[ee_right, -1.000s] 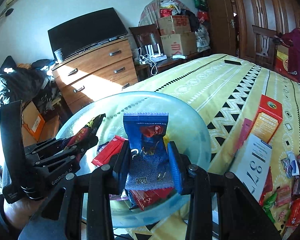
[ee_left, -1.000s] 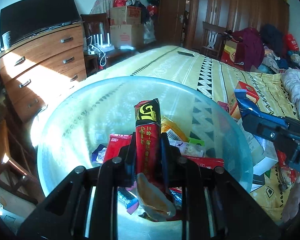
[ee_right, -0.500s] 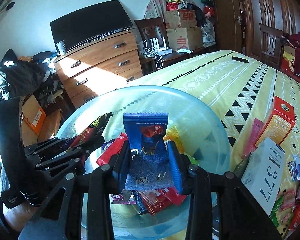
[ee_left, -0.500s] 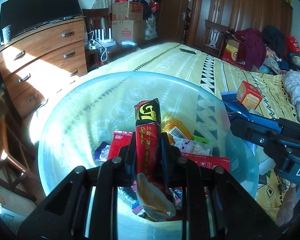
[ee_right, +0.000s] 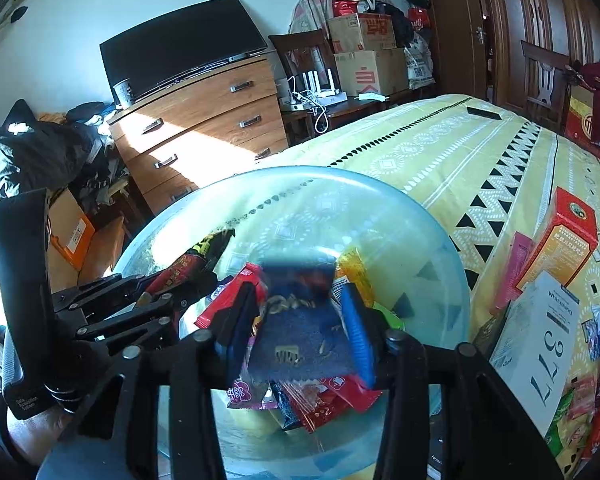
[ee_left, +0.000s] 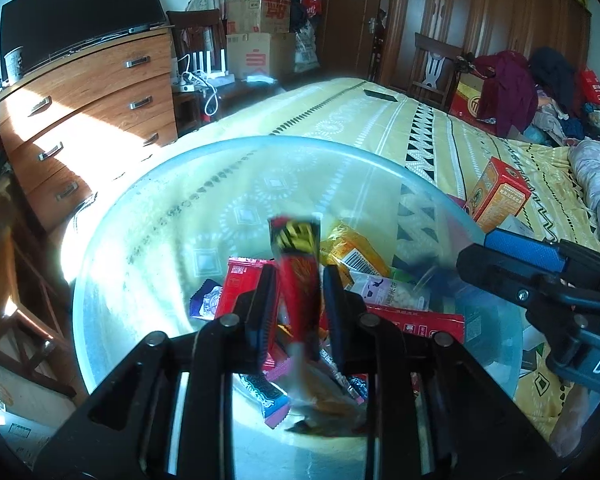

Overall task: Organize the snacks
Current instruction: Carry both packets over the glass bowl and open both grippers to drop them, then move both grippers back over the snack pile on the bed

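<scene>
Now both grippers hang over the bowl (ee_left: 112,216), jaws just parting. Left gripper (ee_left: 298,300): red stick (ee_left: 298,268), long axis upright, slipping free. Right gripper (ee_right: 300,320): blue packet (ee_right: 300,332) dropping toward the bowl's pile.

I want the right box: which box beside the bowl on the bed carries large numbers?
The white box, printed 377 down its face. The red-orange box and pink box behind it show no large numbers.

One clear bowl (ee_right: 440,240), two tongs (ee_left: 299,300) (ee_right: 300,316), two upright boxes (ee_right: 560,240) (ee_right: 540,340), three dresser drawers (ee_right: 204,120).
</scene>
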Tool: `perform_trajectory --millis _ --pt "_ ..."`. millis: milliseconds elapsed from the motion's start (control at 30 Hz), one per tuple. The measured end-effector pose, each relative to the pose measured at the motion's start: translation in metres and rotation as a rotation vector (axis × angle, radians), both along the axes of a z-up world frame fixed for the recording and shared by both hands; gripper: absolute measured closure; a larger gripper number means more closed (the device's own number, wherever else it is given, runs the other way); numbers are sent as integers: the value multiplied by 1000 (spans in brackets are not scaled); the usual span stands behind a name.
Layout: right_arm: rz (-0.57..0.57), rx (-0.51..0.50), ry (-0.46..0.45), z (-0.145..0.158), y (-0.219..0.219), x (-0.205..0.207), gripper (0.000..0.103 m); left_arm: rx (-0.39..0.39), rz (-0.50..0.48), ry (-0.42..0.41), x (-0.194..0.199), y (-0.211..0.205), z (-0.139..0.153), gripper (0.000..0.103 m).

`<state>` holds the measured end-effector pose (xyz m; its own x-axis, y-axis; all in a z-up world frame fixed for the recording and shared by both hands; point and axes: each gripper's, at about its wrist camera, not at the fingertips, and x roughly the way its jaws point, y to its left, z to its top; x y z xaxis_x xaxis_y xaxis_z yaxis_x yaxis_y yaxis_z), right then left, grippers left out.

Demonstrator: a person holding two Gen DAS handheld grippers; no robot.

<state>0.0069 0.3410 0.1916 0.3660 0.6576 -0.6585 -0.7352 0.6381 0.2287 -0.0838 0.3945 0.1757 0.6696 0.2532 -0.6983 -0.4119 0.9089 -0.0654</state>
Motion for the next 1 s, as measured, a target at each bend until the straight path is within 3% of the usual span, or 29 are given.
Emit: perform_trajectory --millis 33,100,200,233,367,500,567,633,700,800,900,1000 --pt "-2 -3 3 -1 0 0 52 1 2 0 0 0 1 68" --pt "-4 -12 11 -3 0 0 50 7 18 1 -2 0 2 43" --pt "-12 -25 13 -5 -3 -3 28 14 44 2 -4 1 5 22" --pt "-12 -15 10 -3 -9 -5 23 28 48 -1 -5 -1 7 21" --pt "-53 80 -94 22 -54 -24 22 54 36 -53 -9 -15 22 20" --pt "-187 115 -190 35 -135 -23 20 75 -23 -130 -4 -45 40 15" --pt "-283 77 -145 19 -181 -1 20 75 -69 -162 0 -65 46 13" --pt "-359 -22 -62 -14 -221 31 20 70 -115 -178 5 -81 48 12" --pt "-369 -127 -14 -45 -241 50 20 69 -156 -178 12 -95 48 11" --pt "-272 -257 63 -87 -253 72 21 73 -193 -168 19 -109 45 11" --pt "-192 -222 172 -117 -255 81 32 70 -207 -160 22 -117 41 11" --pt "-207 -200 232 -140 -248 91 34 72 -224 -148 27 -125 38 11"
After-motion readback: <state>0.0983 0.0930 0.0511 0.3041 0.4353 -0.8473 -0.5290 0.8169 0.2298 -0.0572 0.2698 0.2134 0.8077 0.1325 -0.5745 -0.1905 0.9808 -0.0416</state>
